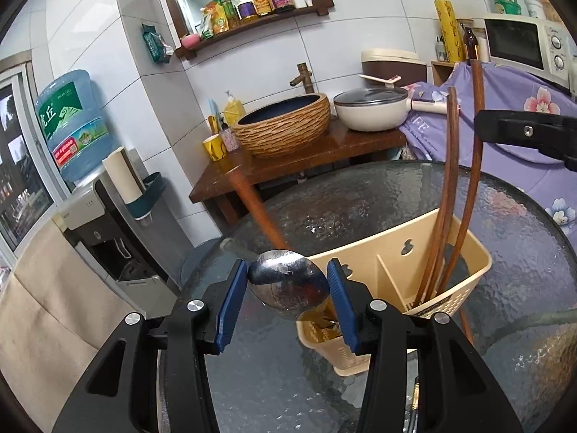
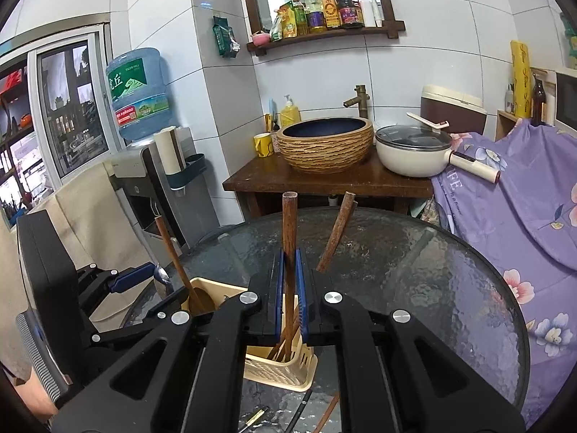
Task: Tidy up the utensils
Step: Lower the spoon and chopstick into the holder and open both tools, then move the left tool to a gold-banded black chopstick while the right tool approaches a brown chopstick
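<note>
A beige plastic utensil caddy with two compartments stands on the round glass table. My left gripper holds a metal spoon by its bowl, between the blue pads, above the caddy's left compartment; a wooden-handled utensil leans there too. Several wooden chopsticks stand in the right compartment. In the right wrist view my right gripper is shut on a wooden chopstick, upright over the caddy. Another wooden stick leans just right of it.
A wooden washstand with a woven-look basin and a white pan stands behind the table. A water dispenser is at the left. A purple floral cloth covers things at the right. Loose utensils lie on the table's near edge.
</note>
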